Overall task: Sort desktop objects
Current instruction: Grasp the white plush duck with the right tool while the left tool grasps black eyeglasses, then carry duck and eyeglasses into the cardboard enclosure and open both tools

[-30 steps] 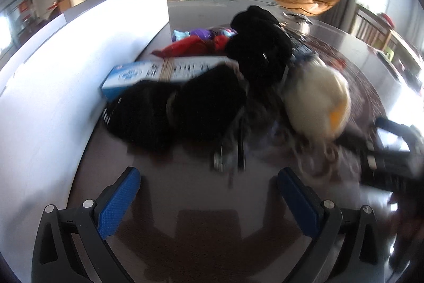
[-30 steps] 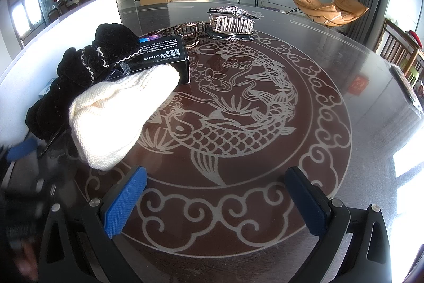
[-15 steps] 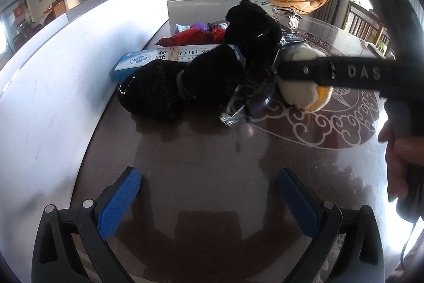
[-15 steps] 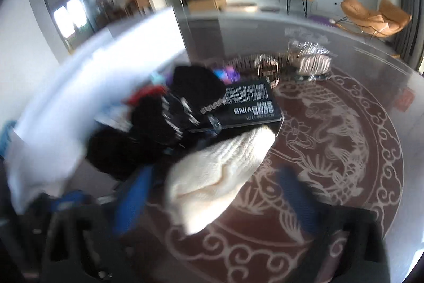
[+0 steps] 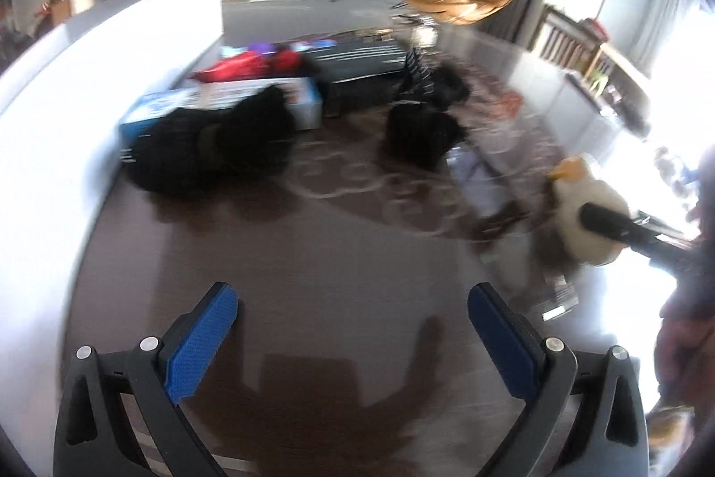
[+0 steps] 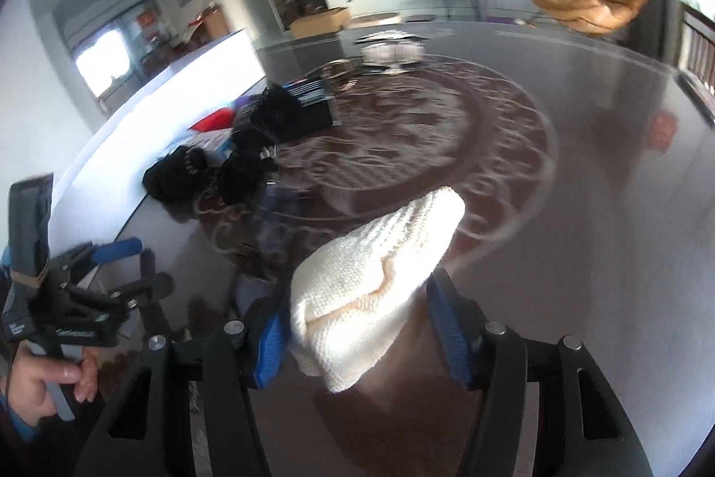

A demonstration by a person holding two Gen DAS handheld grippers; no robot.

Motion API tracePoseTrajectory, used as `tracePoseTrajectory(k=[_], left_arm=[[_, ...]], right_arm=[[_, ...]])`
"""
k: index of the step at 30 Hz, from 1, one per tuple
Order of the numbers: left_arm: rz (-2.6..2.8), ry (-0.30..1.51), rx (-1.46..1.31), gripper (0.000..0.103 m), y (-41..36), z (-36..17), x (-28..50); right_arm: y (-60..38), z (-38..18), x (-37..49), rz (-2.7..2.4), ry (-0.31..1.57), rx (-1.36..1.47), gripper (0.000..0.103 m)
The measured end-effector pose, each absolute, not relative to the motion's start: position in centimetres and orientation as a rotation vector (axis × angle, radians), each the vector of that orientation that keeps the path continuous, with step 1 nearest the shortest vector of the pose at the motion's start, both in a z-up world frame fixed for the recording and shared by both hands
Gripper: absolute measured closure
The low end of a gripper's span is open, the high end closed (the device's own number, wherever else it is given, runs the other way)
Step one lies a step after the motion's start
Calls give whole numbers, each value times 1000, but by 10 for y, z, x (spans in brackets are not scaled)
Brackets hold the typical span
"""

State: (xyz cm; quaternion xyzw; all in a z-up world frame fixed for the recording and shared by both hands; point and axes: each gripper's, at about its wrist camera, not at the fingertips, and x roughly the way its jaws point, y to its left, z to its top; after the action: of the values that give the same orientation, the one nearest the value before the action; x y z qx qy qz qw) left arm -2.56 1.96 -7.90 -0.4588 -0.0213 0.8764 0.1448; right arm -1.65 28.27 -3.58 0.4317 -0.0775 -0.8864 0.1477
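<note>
Right wrist view: the cream knitted hat (image 6: 380,289) is seen low in the centre of the frame, caught between the blue pads of the right gripper (image 6: 362,336). The jaws are about half closed and closing on it; the left pad (image 6: 270,343) is pressed into the knit, while the right pad (image 6: 449,336) appears to touch its edge. The hat sags out past the fingertips, so it is judged to be carried clear of the dark patterned table (image 6: 581,186), probably so that it can be set apart from the other clothing.

At the middle left of the frame the black knitted items (image 6: 214,173) are left heaped against the white board (image 6: 187,106), with a black box (image 6: 313,110) just behind them; this looks like the unsorted pile.

In the left wrist view the left gripper (image 5: 353,325) is held over a bare part of the table with its jaws wide and nothing between them, apparently kept ready for the next piece. The hat appears there at the right edge, blurred, beside the right tool's black finger (image 5: 612,224); the black heap lies at the upper left of centre, before a blue and white box (image 5: 223,101)
</note>
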Motion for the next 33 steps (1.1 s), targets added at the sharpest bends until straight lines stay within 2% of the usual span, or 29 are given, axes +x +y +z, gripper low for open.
tracePoseTrajectory(k=[7,13,14,16,17,18,19,23,30,32,33], left_arm=[[2434,-89,-1306,0,79,-69,-46],[2462,69,-1410,0,113,-83,-66],[2468,68,-1396,4,114,-82,-67],[2497,113,-1356,40,117,-79,-65],[2508,157,-1338,50,116,-78,-62],[2503,152,-1327,72,114,-76,-61],[2491,123,-1329,89,107,-76,-59],[2476,-46,-1364,92,74,-77,-45],[2510,-25,-1321,92,51,-69,-15],[2509,-42,-1317,92,48,-68,-17],[2509,-55,-1309,92,45,-66,-16]], right_arm=[[306,-33,-8,-2631,-167,1219,24],[316,-43,-1,-2640,-236,1207,22],[318,-43,-1,-2656,-250,1206,22],[321,-45,-2,-2662,-283,1221,19],[323,-46,-3,-2661,-310,1224,19],[326,-47,-2,-2669,-328,1222,18],[326,-47,-2,-2672,-333,1219,18],[320,-47,-4,-2680,-280,1240,16],[301,-25,-8,-2631,-114,1215,16],[294,-25,-24,-2595,-58,1302,17],[291,-33,-34,-2546,-35,1417,42]])
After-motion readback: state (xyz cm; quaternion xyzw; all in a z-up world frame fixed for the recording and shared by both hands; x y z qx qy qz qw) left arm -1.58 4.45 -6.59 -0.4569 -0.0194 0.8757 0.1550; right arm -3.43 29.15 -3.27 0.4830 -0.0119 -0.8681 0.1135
